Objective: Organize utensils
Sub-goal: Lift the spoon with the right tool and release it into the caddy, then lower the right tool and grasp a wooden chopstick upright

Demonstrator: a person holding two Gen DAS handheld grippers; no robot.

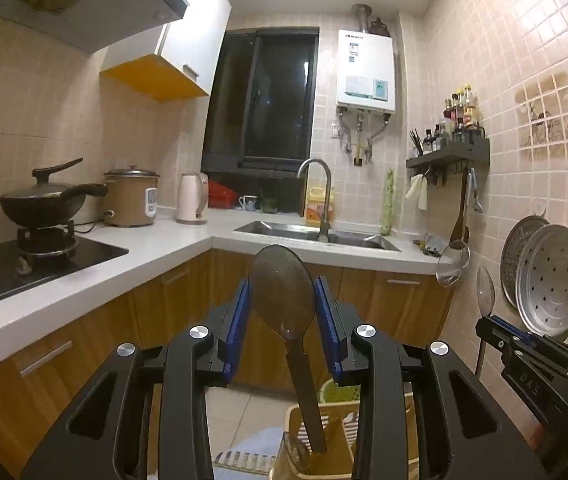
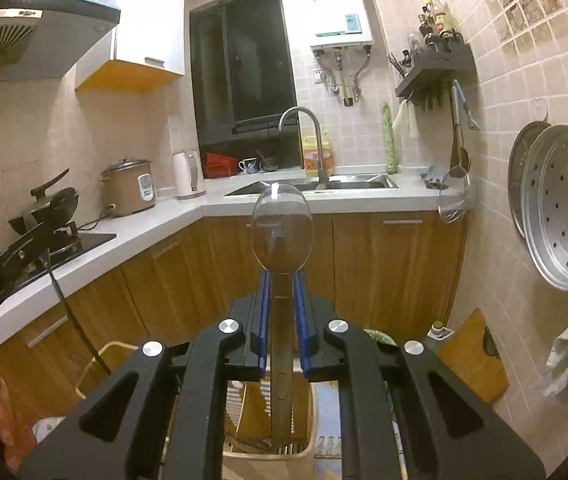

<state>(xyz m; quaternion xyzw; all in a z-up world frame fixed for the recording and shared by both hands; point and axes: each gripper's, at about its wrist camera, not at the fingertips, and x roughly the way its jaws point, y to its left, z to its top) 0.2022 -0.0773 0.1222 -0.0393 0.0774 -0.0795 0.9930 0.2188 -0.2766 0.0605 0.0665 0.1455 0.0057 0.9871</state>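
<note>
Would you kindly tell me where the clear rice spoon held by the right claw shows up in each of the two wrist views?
Left wrist view: the clear rice spoon stands at the right edge, above the right claw, beside the steamer trays.
Right wrist view: it fills the centre, its handle between the blue pads.
Shared landmark: the sink faucet behind it.

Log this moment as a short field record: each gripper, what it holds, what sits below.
left gripper: jaws apart around the bowl of a smoky dark plastic spoon; contact unclear
right gripper: shut on the handle of a clear plastic spoon, bowl up
below: both handles reach down into a beige slotted utensil basket
backdrop: sink, faucet, wok on the stove
</note>
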